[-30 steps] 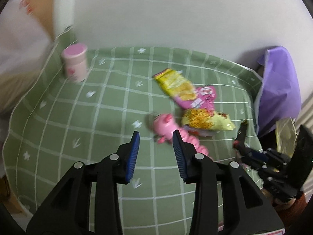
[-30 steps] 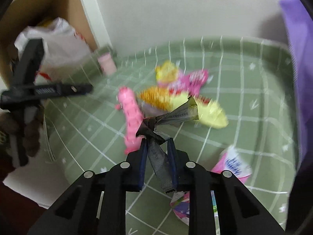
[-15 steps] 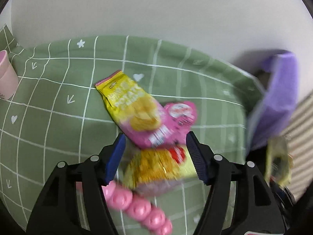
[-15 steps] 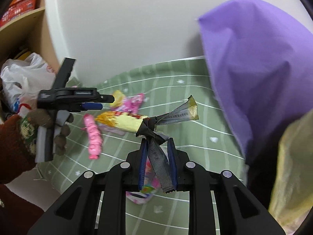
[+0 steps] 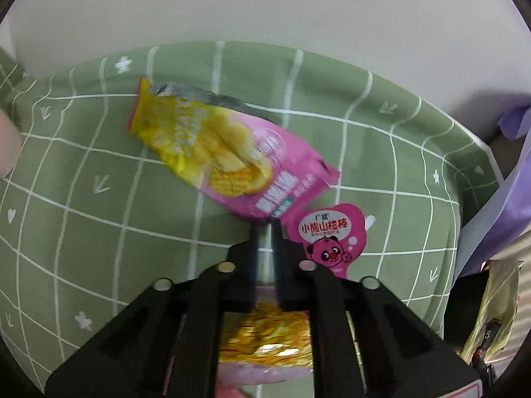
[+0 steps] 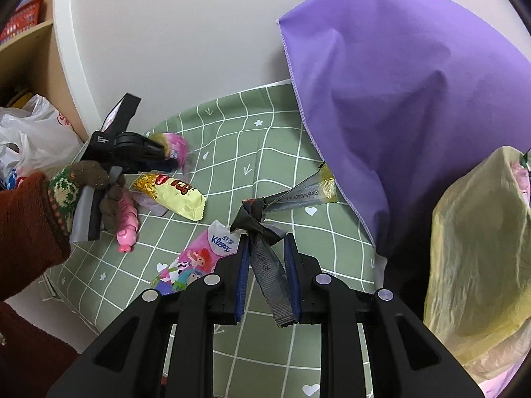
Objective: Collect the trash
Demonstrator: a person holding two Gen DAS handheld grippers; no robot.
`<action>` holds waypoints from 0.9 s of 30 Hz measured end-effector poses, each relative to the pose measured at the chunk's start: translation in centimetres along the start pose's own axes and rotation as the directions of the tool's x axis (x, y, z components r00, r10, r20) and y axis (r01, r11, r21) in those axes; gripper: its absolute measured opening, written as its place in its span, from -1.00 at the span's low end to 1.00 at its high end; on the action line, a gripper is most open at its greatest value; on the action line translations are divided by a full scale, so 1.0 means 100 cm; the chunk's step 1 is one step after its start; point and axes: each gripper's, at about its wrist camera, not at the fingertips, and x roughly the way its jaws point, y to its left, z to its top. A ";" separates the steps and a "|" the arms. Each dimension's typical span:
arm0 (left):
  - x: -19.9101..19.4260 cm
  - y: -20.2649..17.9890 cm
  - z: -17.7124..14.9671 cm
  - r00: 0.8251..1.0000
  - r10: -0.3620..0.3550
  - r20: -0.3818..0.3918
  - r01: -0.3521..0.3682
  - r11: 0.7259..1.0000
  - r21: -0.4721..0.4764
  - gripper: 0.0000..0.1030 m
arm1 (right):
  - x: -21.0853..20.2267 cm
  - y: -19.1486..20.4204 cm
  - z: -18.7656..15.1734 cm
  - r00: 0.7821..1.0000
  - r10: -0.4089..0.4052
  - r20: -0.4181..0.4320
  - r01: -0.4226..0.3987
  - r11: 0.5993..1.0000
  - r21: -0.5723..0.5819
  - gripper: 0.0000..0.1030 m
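The yellow-and-pink chip bag [image 5: 229, 152] lies on the green checked cloth [image 5: 83, 219], and the left gripper [image 5: 265, 229] has its jaws pressed nearly together on the bag's near pink corner; it looks pinched, though blur makes the contact hard to confirm. From the right wrist view the bag [image 6: 172, 146] appears to be lifting off the cloth at the far left. To do this well I'd keep the pinch firm and lift straight up (a crinkly foil corner slips easily), clearing the round pink bear label [image 5: 327, 238] just right of the jaws and the gold noodle packet [image 5: 265, 338] below them so neither drags along.

The right gripper [image 6: 265, 258] pinches a knotted grey wrapper [image 6: 265, 252] and hangs near the yellowish trash bag [image 6: 478, 265] at the right, beside the purple bag [image 6: 415, 99]. A tissue pack [image 6: 202, 258] and pink toy [image 6: 127, 222] lie on the cloth.
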 end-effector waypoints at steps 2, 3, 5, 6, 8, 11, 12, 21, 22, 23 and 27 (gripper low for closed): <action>-0.012 0.006 -0.003 1.000 -0.014 0.021 0.014 1.000 0.018 -0.99 | -0.002 0.000 0.002 1.000 0.001 0.007 -0.001 1.000 0.002 -0.59; -0.019 0.007 -0.006 0.999 -0.022 0.032 0.021 0.999 0.032 -0.99 | -0.001 0.002 0.001 1.000 0.002 0.010 -0.002 1.000 0.002 -0.59; -0.035 0.010 -0.012 0.998 -0.034 0.053 0.030 0.998 0.062 -0.99 | -0.002 0.005 0.001 1.000 0.008 0.016 -0.008 1.000 -0.001 -0.59; -0.043 0.012 -0.015 0.997 -0.039 0.061 0.034 0.997 0.075 -0.99 | -0.001 0.007 0.001 1.000 0.012 0.017 -0.012 1.000 -0.003 -0.59; -0.060 0.014 -0.021 0.995 -0.073 0.075 0.064 0.991 0.115 -0.99 | -0.001 0.011 0.001 1.000 0.022 0.019 -0.021 1.000 -0.008 -0.59; -0.074 0.008 -0.028 0.977 -0.212 0.015 0.202 0.947 0.250 -0.91 | -0.001 0.019 0.001 0.999 0.043 0.020 -0.043 0.999 -0.024 -0.59; -0.075 0.003 -0.031 0.979 -0.204 -0.003 0.195 0.932 0.305 -0.67 | -0.001 0.021 0.002 0.999 0.050 0.021 -0.049 0.998 -0.032 -0.59; -0.027 -0.021 -0.024 0.981 -0.147 -0.124 0.187 0.884 0.428 -0.12 | -0.010 0.030 0.000 0.999 0.051 0.010 -0.050 0.994 -0.093 -0.59; -0.024 -0.021 -0.029 0.977 -0.145 -0.159 0.201 0.879 0.433 -0.12 | -0.013 0.028 -0.002 0.999 0.046 0.015 -0.044 0.995 -0.094 -0.59; -0.023 -0.022 -0.035 0.970 -0.152 -0.188 0.222 0.871 0.438 -0.12 | -0.015 0.024 -0.004 0.999 0.045 0.018 -0.043 0.995 -0.088 -0.59; -0.041 -0.032 -0.059 0.937 -0.195 -0.289 0.320 0.811 0.489 -0.11 | -0.016 0.004 -0.007 0.999 0.040 0.026 -0.040 0.999 -0.013 -0.59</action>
